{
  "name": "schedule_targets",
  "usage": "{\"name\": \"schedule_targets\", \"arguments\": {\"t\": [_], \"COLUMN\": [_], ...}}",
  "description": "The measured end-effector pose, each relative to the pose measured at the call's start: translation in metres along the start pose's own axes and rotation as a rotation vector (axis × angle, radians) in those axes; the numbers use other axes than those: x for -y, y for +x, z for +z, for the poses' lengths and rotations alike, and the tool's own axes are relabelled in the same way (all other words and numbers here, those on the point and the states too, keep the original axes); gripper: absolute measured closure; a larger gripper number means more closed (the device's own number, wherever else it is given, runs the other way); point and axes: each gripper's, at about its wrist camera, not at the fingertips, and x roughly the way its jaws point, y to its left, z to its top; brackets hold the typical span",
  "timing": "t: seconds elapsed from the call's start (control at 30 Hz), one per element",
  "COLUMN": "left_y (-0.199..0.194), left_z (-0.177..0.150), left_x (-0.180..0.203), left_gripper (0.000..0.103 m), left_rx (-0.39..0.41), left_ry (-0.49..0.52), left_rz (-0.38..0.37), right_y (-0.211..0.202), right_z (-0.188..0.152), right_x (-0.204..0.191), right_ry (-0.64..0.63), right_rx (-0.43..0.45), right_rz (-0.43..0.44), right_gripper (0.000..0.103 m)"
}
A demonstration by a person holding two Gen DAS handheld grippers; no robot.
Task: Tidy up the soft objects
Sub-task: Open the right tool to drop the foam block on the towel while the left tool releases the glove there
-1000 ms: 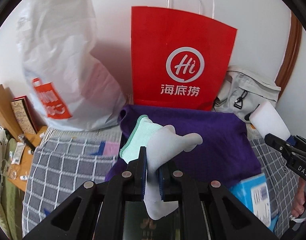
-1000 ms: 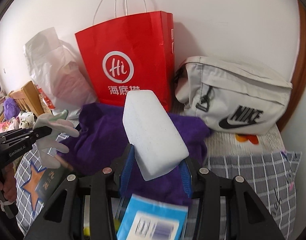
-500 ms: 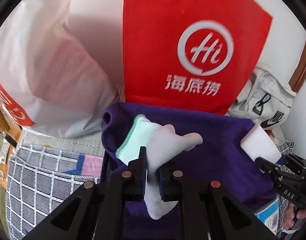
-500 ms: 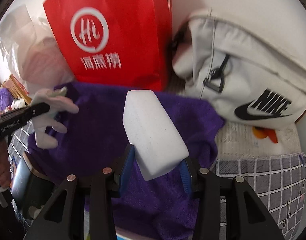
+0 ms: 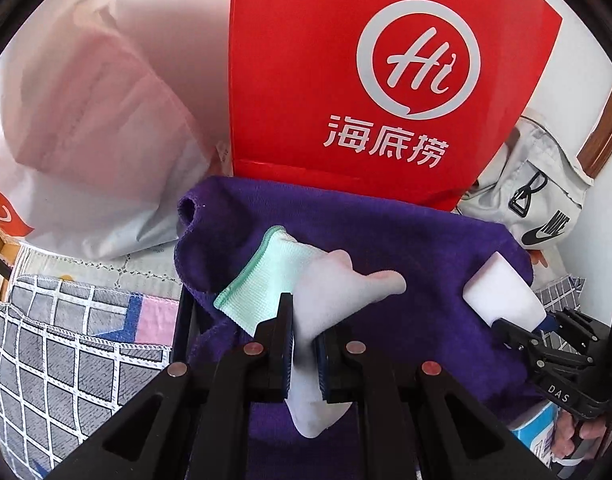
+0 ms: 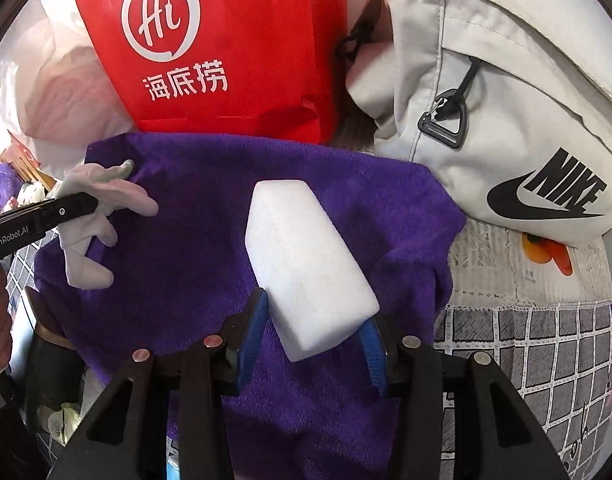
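Your left gripper [image 5: 304,344] jaws clench the white-and-mint knit glove [image 5: 306,280]; your right gripper [image 6: 311,340] jaws are opening around the white foam sponge block [image 6: 306,264], both over the purple towel [image 6: 210,248].

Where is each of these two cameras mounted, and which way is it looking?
Left wrist: rides the left gripper, looking down its fingers at the glove it grips, above the purple towel; a hand shows.
Right wrist: rides the right gripper, whose jaws are opening, sponge between them.
Shared: towel, red bag, each other's gripper.
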Motion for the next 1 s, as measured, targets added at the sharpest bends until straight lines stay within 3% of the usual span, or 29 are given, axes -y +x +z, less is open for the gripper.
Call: {"name": "schedule_targets", "arguments": {"t": [0.1,0.2,0.23,0.43,0.7,0.77,1.0], "left_y": [0.001,0.002,0.002,-0.004,-0.028,-0.042,-0.081], "left_z": [0.001,0.0,0.0,0.001,0.004,0.004,-0.005], "left_x": [0.001,0.001,0.002,0.007,0.011,0.01,-0.004], "left_gripper": [0.092,0.077,0.072,0.05,0.045,0.04,0.039], "left_rx": [-0.004,-0.021,-0.024,-0.004,0.016,0.046,0.083], "left_ry": [-0.002,-0.004,-0.001,0.007,0.021,0.028,0.003], "left_rz": [-0.003,0.007,0.012,0.021,0.052,0.064,0.066], "right_y": [-0.002,-0.006,-0.008,-0.022,-0.053,-0.06,-0.08], "right_z": [0.0,0.002,0.002,0.005,0.002,-0.002,-0.045], "right_x": [-0.005,-0.013,-0.015,-0.021,-0.019,-0.024,-0.071], "right_ry": [-0.019,-0.045,-0.053,-0.068,0.002,0.01,-0.044], "right_rx": [0.01,0.042,0.052,0.113,0.202,0.193,0.112], "right_rz": [-0.001,-0.007,-0.009,-0.014,0.007,0.028,0.126], "right_gripper": [0.042,0.021,0.019,0.019,0.019,0.019,0.019]}}
